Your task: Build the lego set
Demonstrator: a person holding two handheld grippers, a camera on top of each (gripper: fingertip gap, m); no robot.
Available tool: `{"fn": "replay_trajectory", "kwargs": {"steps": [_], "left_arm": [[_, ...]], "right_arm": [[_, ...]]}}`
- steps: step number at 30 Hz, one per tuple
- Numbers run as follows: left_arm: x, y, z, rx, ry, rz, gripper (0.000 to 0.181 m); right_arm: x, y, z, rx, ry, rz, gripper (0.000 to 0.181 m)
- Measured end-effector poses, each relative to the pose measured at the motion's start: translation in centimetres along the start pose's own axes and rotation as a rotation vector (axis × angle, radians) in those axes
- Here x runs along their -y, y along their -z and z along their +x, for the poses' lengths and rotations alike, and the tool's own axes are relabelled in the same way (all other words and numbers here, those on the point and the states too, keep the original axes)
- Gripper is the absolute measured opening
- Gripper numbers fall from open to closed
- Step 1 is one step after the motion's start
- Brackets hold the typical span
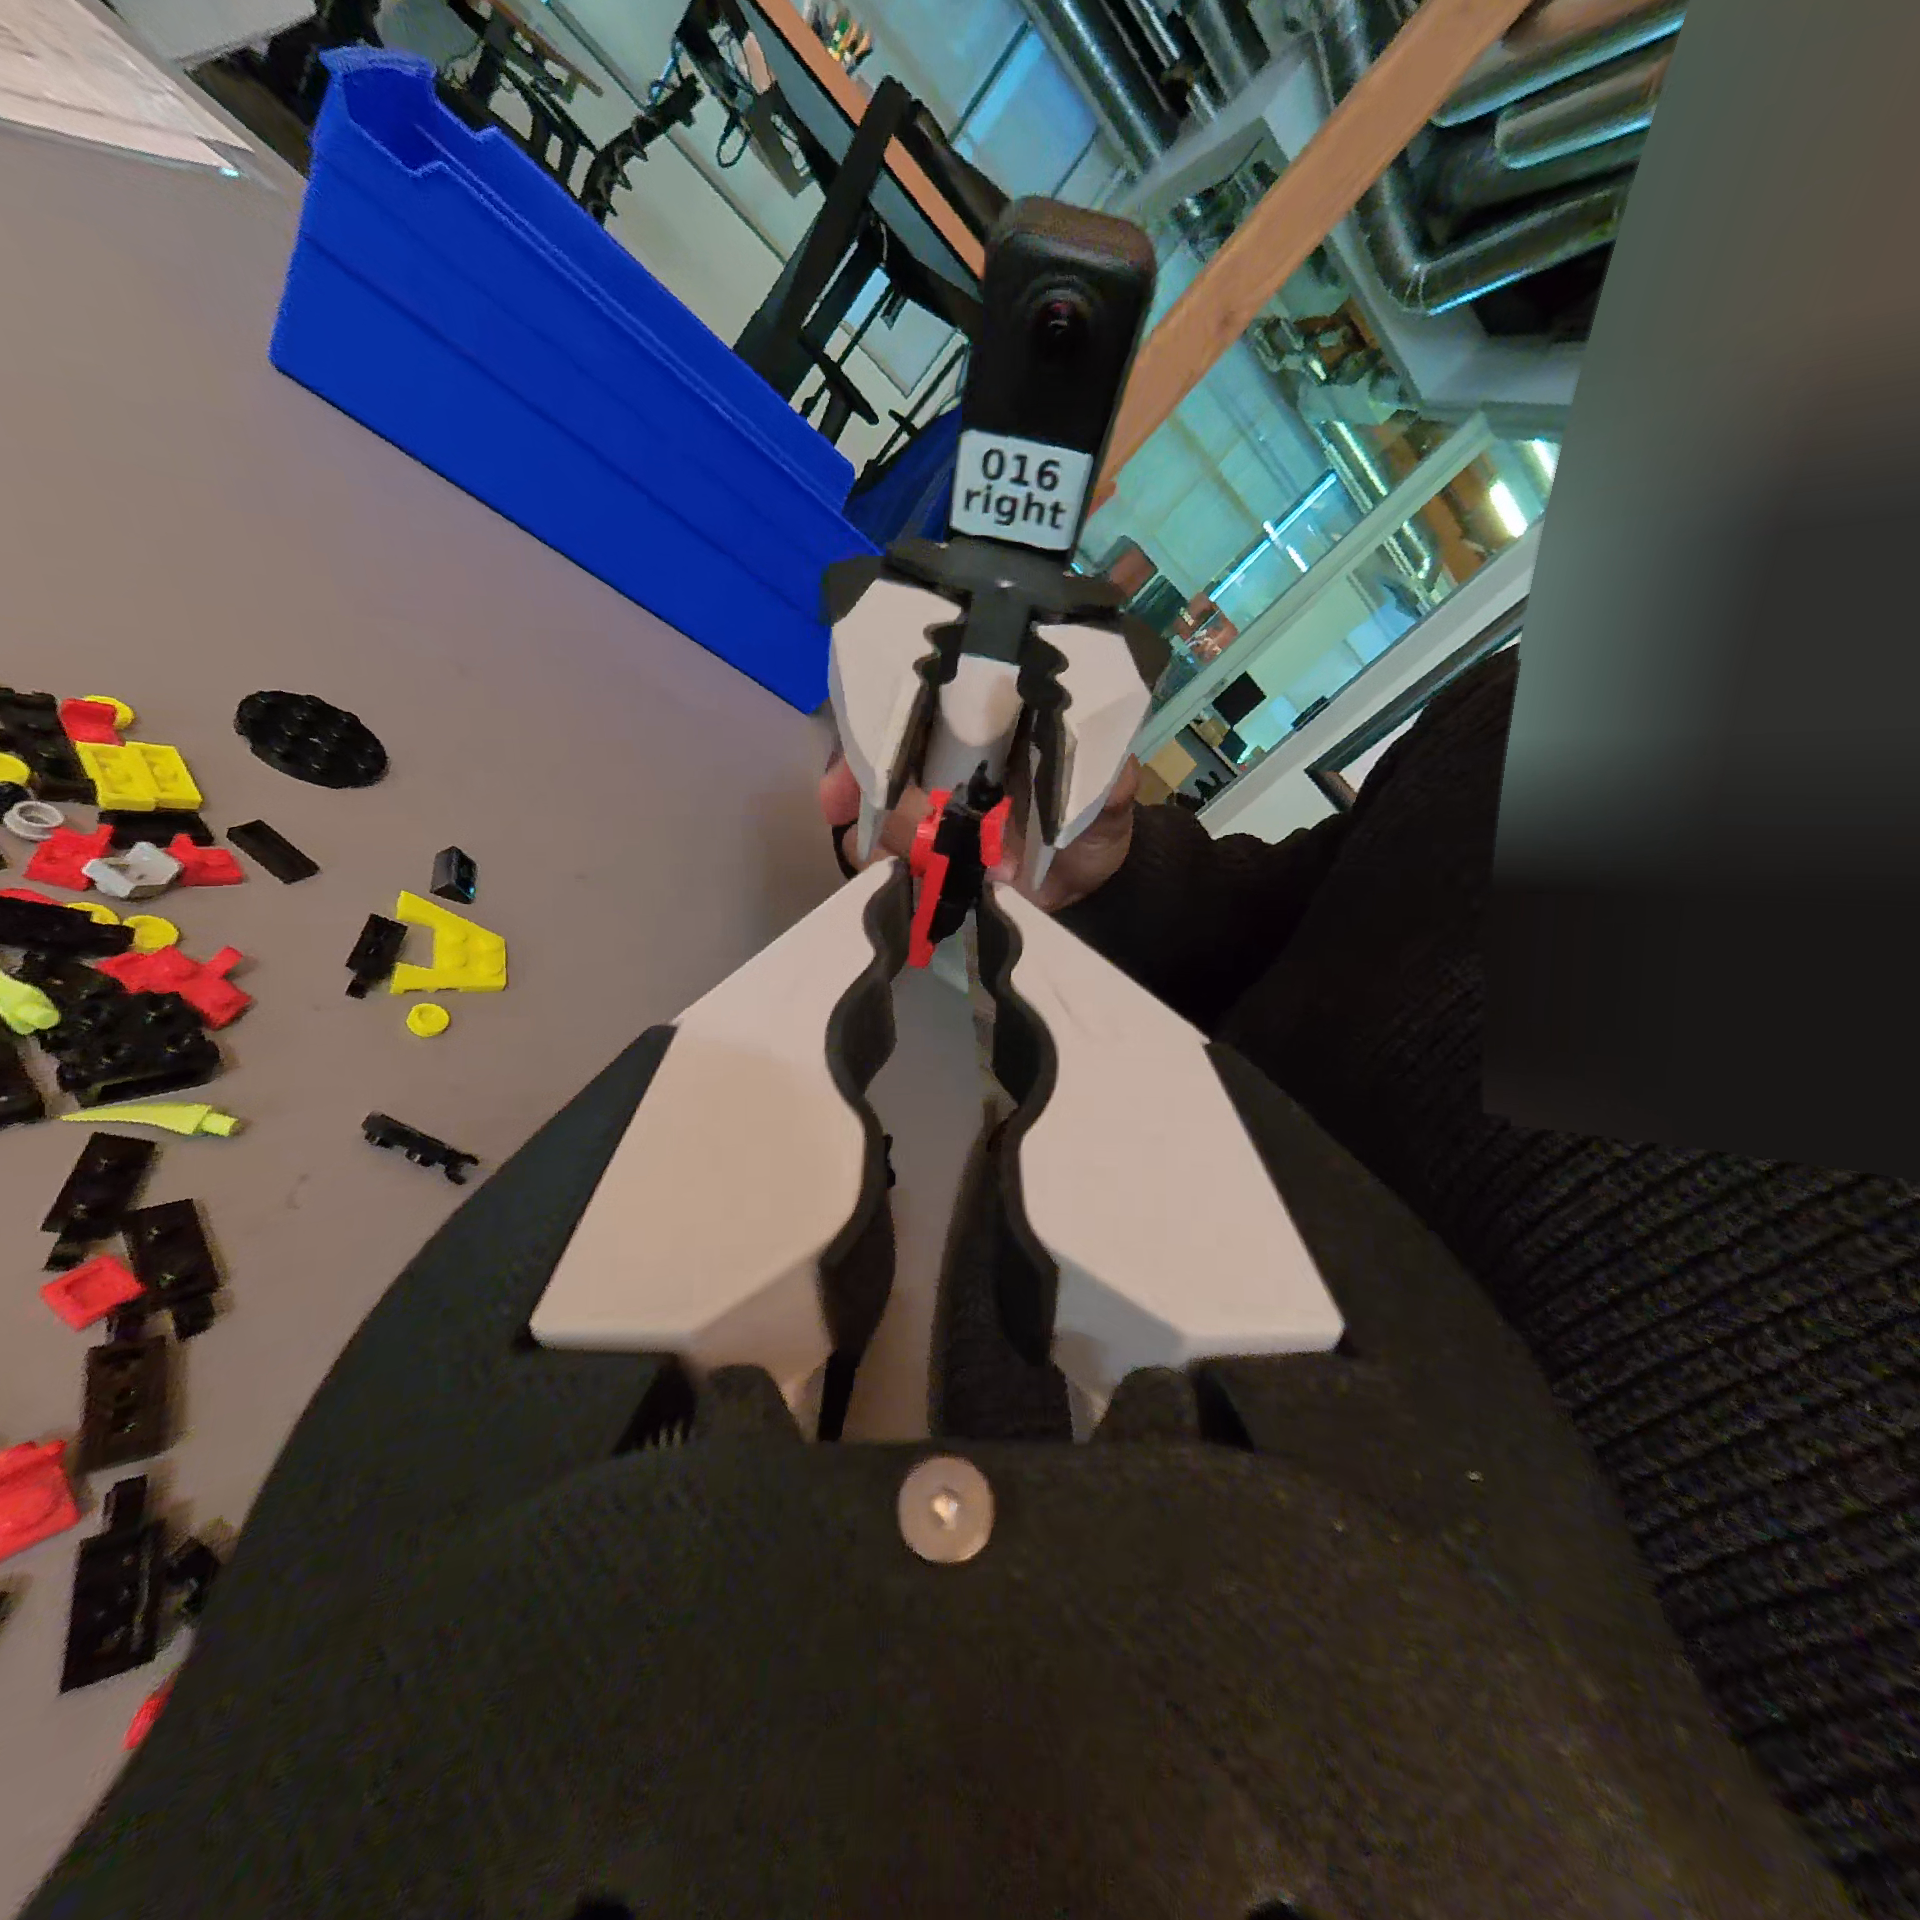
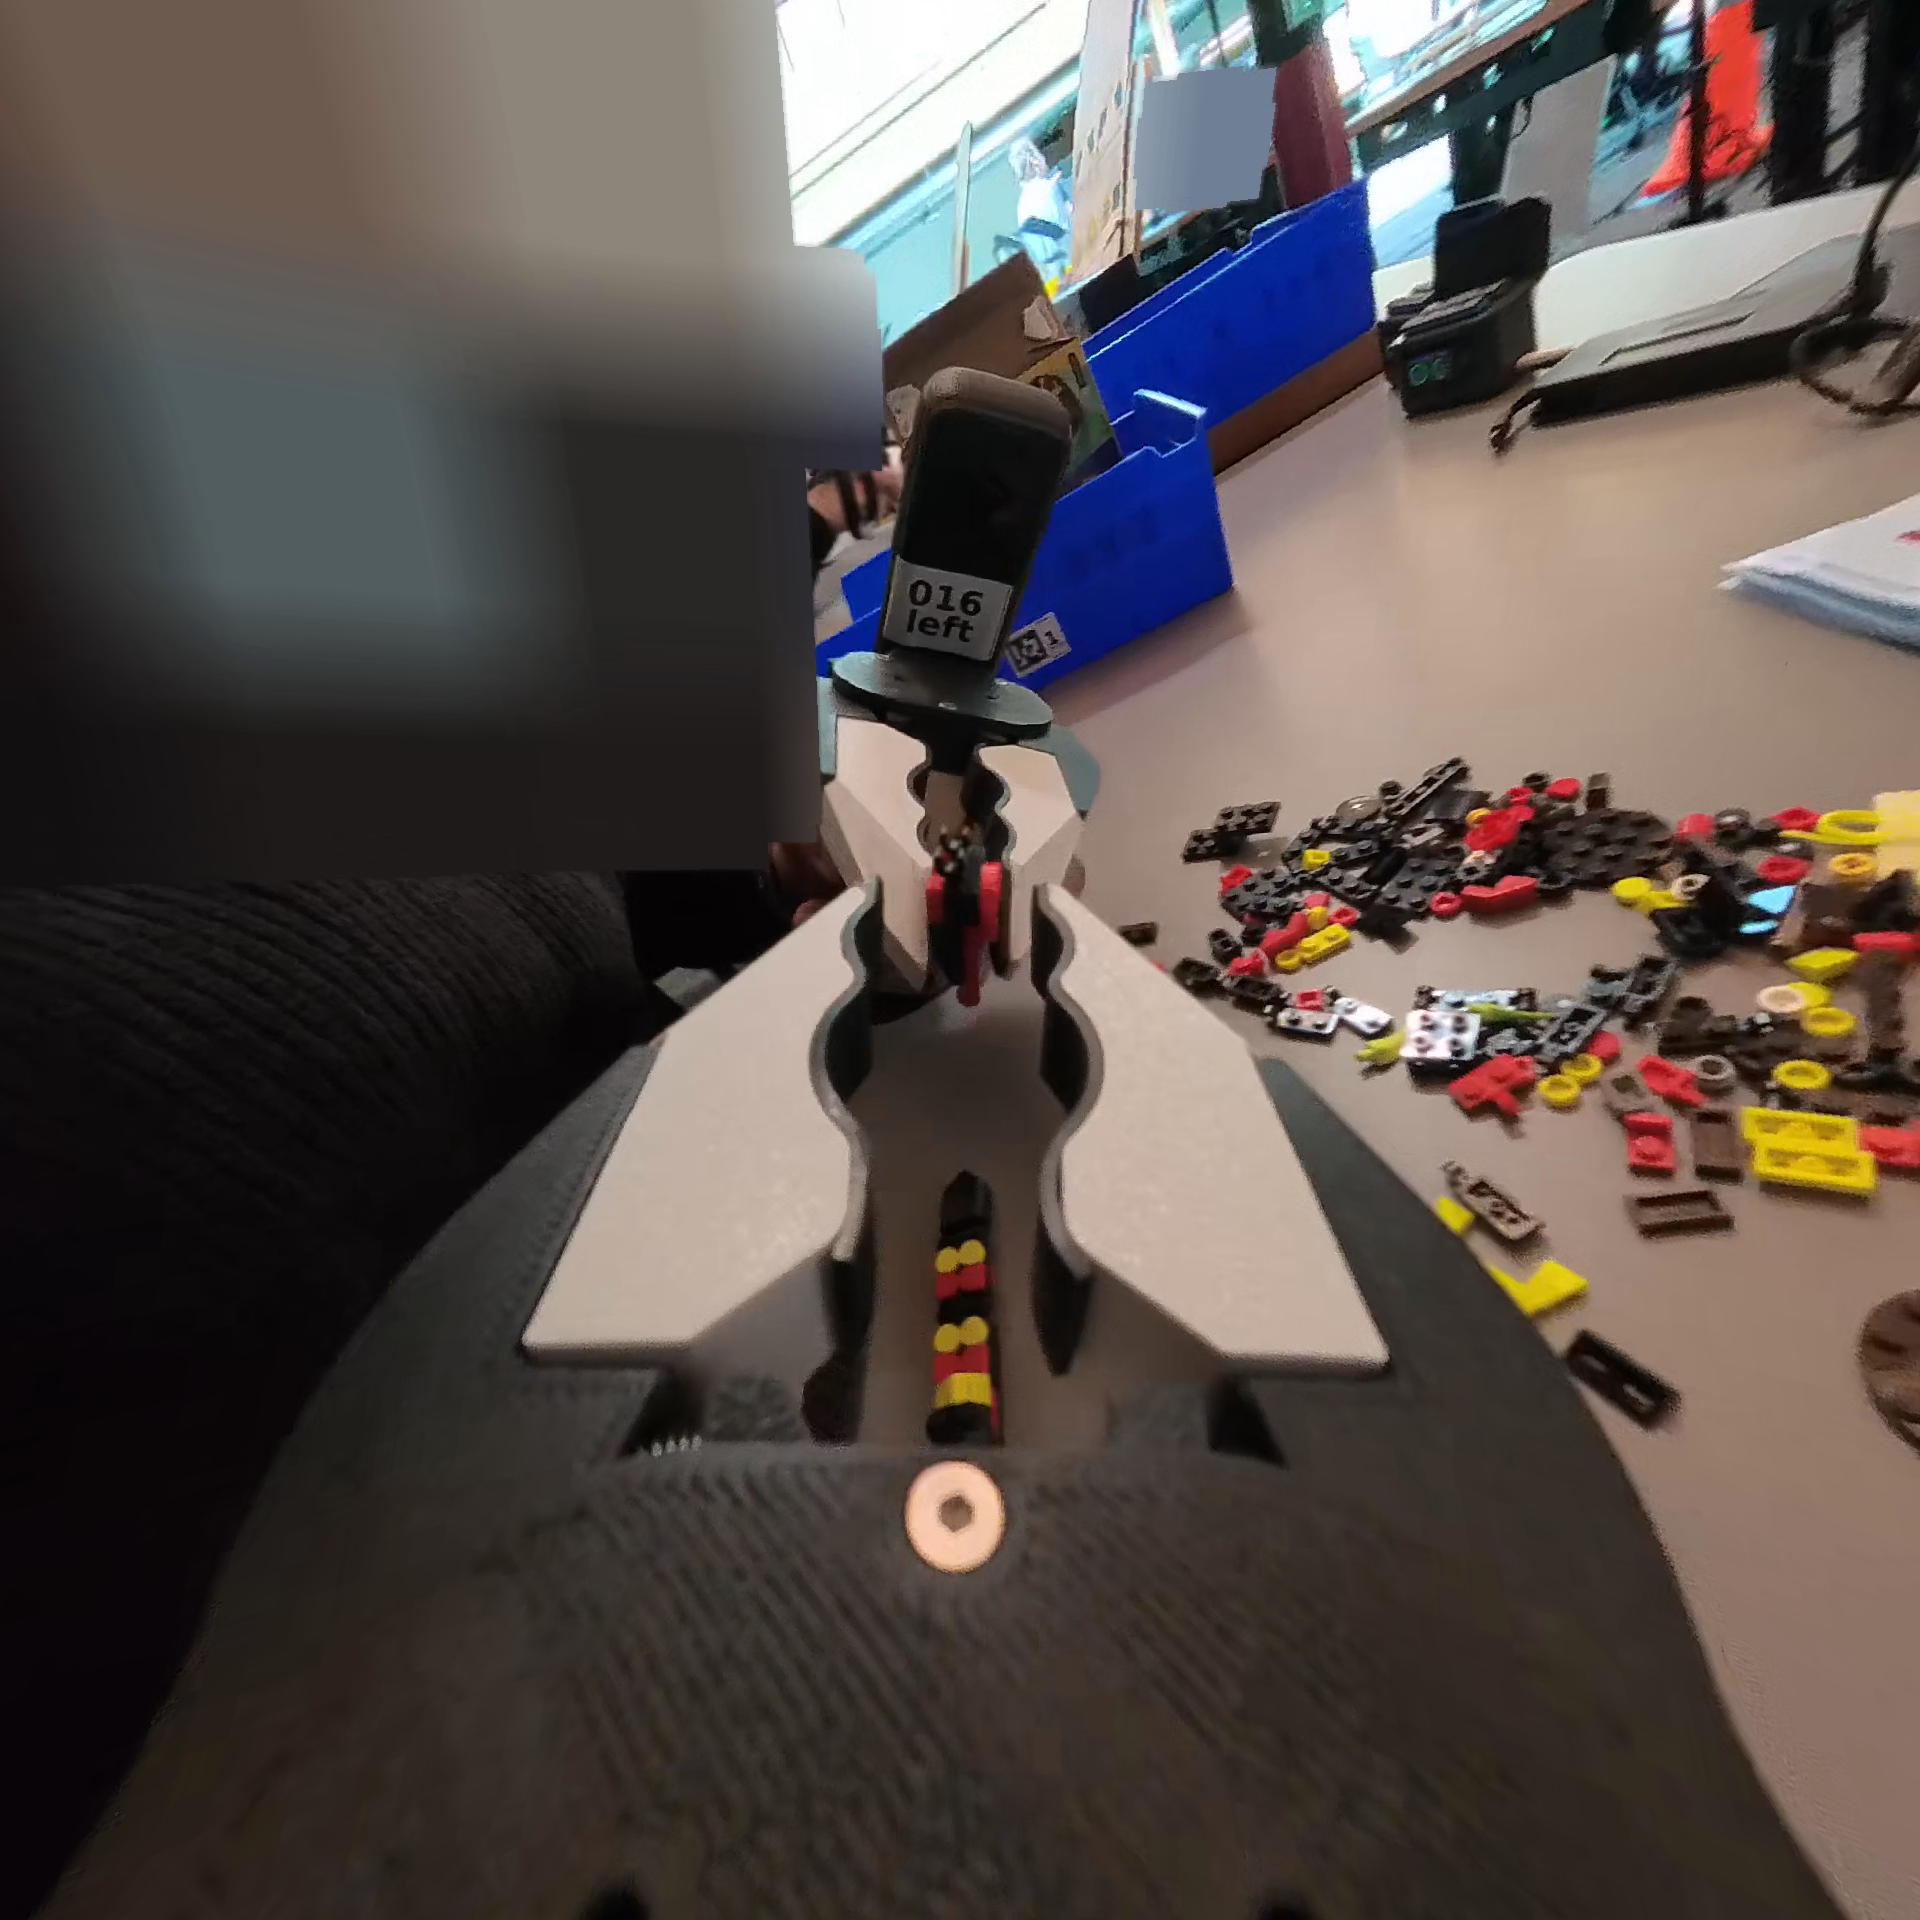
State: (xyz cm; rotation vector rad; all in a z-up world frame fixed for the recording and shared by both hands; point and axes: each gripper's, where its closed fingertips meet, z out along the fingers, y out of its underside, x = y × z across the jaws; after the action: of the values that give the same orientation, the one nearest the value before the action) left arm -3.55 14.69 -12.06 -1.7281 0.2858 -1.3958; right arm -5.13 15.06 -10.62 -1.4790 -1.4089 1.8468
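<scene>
My left gripper is shut on a small red and black lego assembly and holds it in the air above the grey table. My right gripper faces it tip to tip. Its jaws stand parted on either side of the assembly, with a thin gap on each side. The right gripper also shows in the left wrist view, and the left gripper shows in the right wrist view. A built black, red and yellow strip lies on the table under the right gripper.
Loose black, red and yellow lego pieces are scattered on the table. A round black plate lies near them. Blue bins stand behind. Papers lie at the far right. A dark sleeve is close by. The tips of both grippers are at nearly the same place. About 15 cm separates my right fingertips from the round black plate.
</scene>
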Motion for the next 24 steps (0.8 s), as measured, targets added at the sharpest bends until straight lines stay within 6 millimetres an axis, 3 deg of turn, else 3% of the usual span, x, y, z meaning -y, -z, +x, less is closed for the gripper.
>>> {"fn": "replay_trajectory", "kwargs": {"steps": [6, 17, 24], "left_arm": [[0.0, -0.1, 0.3, -0.02, 0.012, 0.001, 0.01], [0.4, 0.9, 0.2, -0.032, -0.046, -0.001, 0.026], [0.6, 1.1, 0.2, -0.05, -0.025, 0.004, 0.026]], "right_arm": [[-0.1, -0.2, -0.2, 0.039, -0.055, 0.006, 0.012], [-0.3, 0.3, -0.3, 0.056, -0.069, -0.024, 0.012], [-0.8, 0.0, -0.6, 0.078, -0.09, -0.054, 0.012]]}}
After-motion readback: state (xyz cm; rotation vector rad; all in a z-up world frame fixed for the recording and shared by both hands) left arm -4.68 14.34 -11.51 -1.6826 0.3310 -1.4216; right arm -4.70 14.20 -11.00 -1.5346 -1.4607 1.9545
